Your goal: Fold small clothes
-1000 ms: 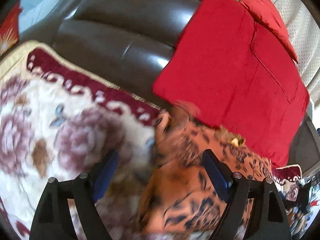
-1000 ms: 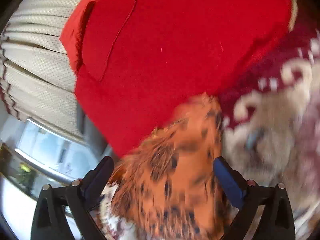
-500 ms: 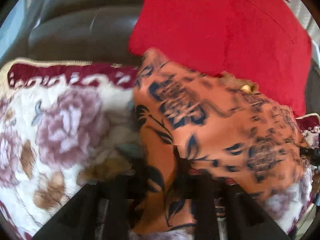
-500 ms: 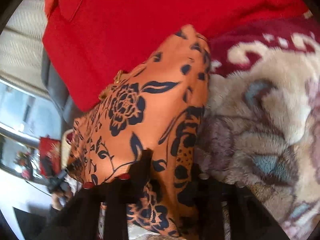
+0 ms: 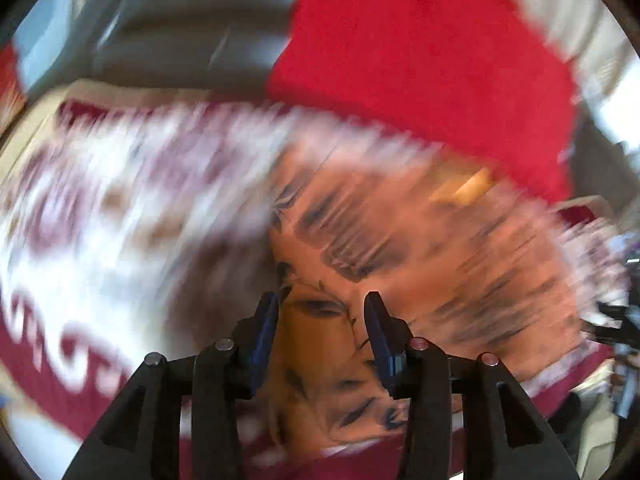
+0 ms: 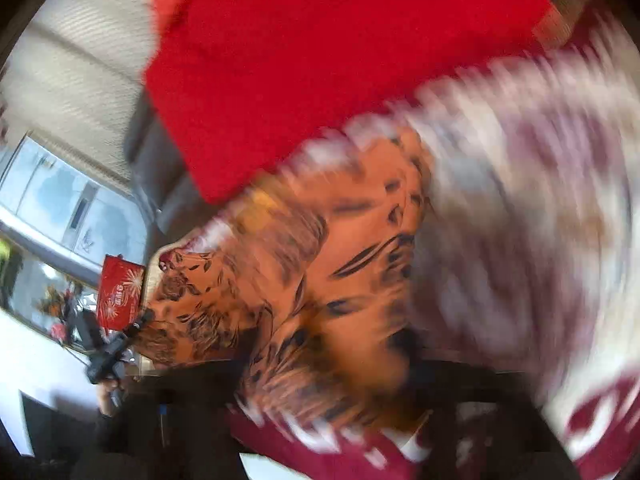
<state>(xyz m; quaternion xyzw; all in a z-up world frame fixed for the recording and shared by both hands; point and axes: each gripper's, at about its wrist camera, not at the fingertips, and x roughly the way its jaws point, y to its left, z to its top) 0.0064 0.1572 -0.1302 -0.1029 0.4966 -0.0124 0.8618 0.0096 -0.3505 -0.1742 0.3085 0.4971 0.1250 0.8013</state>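
Two wrist views over the folding surface, both heavily smeared by motion. The orange garment [image 5: 420, 248], a thin, limp cloth printed with dark flowers and leaves, lies crumpled on the plush floral blanket [image 5: 120, 208], directly ahead of and beneath both of my grippers, with a red cushion [image 5: 420, 48] propped behind it against the dark sofa back [image 5: 180, 28]. My left gripper [image 5: 320, 320] stands partly open; its jaws have just been opening, and the near edge of the garment lies between the blue pads [image 5: 264, 332], which do not appear to press on it. My right gripper [image 6: 340, 380] is a dark blur along the lower edge of its view; its jaws have likewise been opening, cloth bunches over where the fingers should be, and I cannot tell whether any of it is caught. In the right view the garment's long axis seems to run from lower left toward upper right. I judge both hands about equally near, each over a near corner. The blanket's deep pile may drag at the thin fabric.
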